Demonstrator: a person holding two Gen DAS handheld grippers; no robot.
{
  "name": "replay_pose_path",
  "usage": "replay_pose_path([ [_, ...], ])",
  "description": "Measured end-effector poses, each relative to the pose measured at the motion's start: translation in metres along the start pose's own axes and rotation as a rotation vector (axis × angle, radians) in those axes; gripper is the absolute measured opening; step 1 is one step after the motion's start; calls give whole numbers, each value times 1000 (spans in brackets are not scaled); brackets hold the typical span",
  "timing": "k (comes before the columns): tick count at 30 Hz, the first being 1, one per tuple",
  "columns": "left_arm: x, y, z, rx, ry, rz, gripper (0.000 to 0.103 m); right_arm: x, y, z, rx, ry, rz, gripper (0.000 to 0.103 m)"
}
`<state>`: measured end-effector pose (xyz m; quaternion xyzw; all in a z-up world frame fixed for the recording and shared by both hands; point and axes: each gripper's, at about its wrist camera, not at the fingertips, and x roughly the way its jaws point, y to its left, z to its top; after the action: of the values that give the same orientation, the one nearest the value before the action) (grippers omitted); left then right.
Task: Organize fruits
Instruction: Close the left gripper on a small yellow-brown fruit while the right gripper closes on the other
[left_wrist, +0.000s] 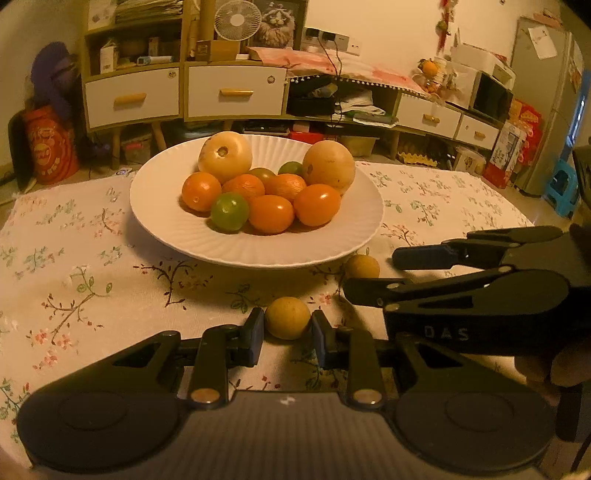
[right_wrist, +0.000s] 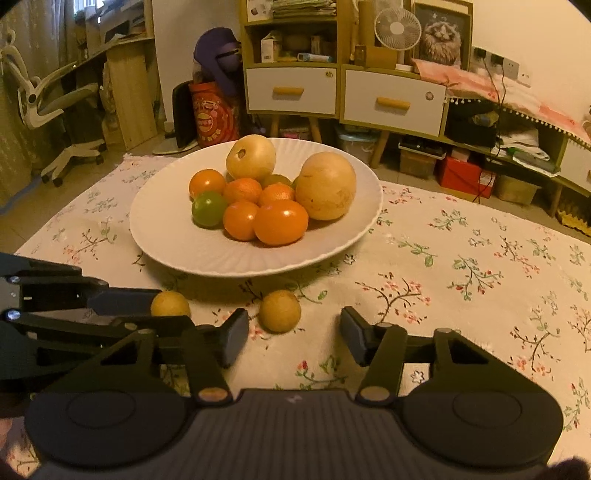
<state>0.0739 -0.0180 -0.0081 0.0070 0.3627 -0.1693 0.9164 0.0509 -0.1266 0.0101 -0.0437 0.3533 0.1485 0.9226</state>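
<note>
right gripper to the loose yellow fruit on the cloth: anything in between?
Nothing visible. The right gripper is open, and the small yellow fruit lies on bare tablecloth just ahead of its fingertips. The left gripper is off to one side, shut on the other yellow fruit.

A plate (left_wrist: 255, 251) sits on the counter (left_wrist: 92, 288) ahead of you, toward its far edge, with a heap of fruit (left_wrist: 266, 188) in it: two large fruits at the far side, smaller ones clustered nearer you. Two small round fruits lie on the counter just near of the plate. The left one (left_wrist: 287, 318) sits between the pads of your left hand-held gripper (left_wrist: 288, 334), which press on it. The right one (right_wrist: 279, 311) lies just beyond your right hand-held gripper (right_wrist: 293, 338), nearer its left finger. Beyond the counter, drawer cabinets (left_wrist: 184, 92) stand along the far wall.
</note>
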Motion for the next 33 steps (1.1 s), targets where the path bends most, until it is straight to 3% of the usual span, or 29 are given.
replay_pose_path([
  [9, -1, -1, 0, -14, 3, 6, 22, 3, 6, 3, -11, 19, 19, 22],
  [33, -9, -6, 0, -8, 25, -8, 22, -21, 0, 9, 6, 0, 44, 22],
])
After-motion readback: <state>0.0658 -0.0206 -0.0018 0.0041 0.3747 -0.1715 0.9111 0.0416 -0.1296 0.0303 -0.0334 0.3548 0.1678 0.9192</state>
